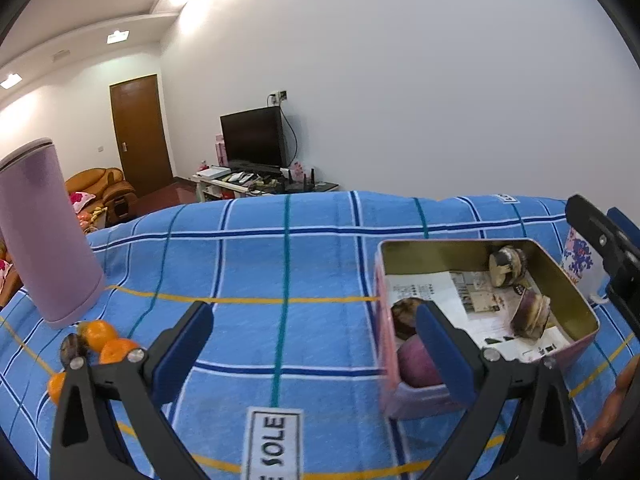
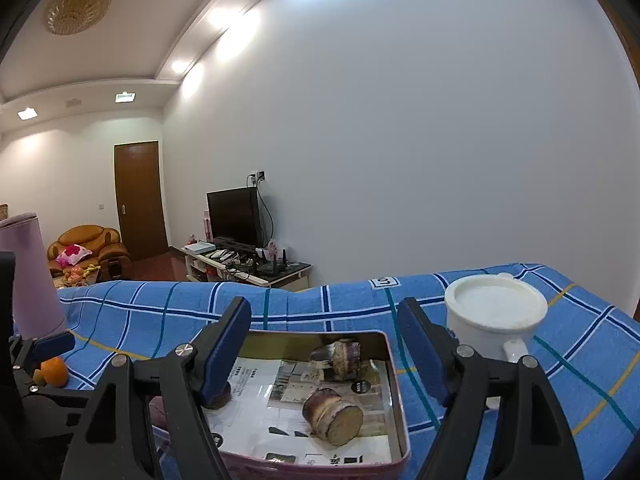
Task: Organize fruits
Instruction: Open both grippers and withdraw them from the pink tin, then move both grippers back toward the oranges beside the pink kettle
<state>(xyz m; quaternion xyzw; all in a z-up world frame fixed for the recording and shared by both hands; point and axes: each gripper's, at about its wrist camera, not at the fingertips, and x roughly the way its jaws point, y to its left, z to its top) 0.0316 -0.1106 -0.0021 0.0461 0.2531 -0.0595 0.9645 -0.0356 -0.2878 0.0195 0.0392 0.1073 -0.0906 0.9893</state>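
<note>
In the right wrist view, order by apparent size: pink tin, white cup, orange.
1. pink tin, though nearest the camera
2. white cup
3. orange, partly hidden, clearly smallest

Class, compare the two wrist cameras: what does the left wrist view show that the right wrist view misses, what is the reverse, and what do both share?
Only the left wrist view: a cluster of several oranges by the purple cylinder's base, and a round purple fruit in the tin's near corner.

Only the right wrist view: a white lidded pot beside the tin, and a ceiling lamp.

Both: the pink tin lined with newspaper holding cut sugarcane pieces, the purple cylinder, the blue checked cloth, the television.
</note>
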